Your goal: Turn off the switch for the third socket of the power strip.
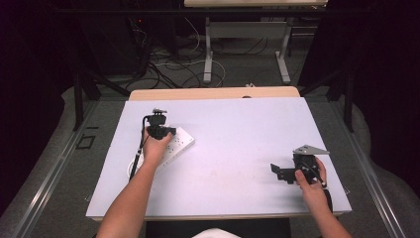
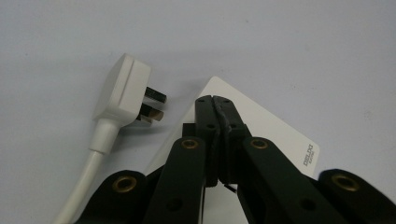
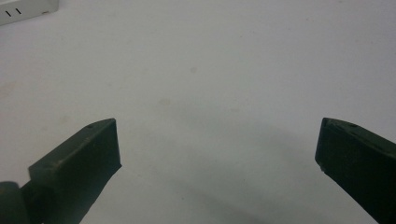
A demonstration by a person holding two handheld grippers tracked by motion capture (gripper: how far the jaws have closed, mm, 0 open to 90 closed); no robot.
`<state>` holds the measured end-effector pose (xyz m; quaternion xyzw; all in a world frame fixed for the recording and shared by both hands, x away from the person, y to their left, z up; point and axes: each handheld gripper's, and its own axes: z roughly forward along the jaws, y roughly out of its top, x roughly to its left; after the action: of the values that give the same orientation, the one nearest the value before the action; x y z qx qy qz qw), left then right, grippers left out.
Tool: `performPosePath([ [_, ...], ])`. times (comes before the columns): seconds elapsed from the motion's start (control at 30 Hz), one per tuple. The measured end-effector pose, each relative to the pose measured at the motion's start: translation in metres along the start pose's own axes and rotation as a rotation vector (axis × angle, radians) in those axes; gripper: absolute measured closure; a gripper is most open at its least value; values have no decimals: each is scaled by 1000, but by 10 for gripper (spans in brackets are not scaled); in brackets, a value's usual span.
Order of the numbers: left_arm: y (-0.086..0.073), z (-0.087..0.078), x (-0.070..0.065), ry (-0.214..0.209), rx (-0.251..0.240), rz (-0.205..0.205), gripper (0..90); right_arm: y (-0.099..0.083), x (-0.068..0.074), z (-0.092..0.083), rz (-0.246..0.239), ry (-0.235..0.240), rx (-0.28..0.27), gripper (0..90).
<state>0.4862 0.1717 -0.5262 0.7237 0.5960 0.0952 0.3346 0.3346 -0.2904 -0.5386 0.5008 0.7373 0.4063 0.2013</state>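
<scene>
Premises present as a lab or test workspace. A white-covered table (image 1: 233, 148) stands inside black curtaining, loose cables (image 1: 173, 64) trail across grey carpet, and metal desk legs (image 1: 208, 54) stand behind.

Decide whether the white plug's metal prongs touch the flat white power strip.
Apart. The left gripper view shows bare table between the white plug's metal prongs and the flat white power strip.

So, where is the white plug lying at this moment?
The white plug lies on the table, left of the shut left gripper in the left gripper view, beside the white power strip.
</scene>
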Motion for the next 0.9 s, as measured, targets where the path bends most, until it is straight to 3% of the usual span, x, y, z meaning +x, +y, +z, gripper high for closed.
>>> performPosePath([
  [0.47,0,0,0,-1,-3,-1,900,0,1,0,1,2,3,0],
  [0.67,-1,1,0,-6,16,24,900,0,1,0,-4,8,0,0],
  [0.7,-2,3,-1,7,-12,25,900,0,1,0,-4,8,0,0],
  [0.9,-2,3,-2,10,-4,33,900,0,1,0,3,6,3,0],
])
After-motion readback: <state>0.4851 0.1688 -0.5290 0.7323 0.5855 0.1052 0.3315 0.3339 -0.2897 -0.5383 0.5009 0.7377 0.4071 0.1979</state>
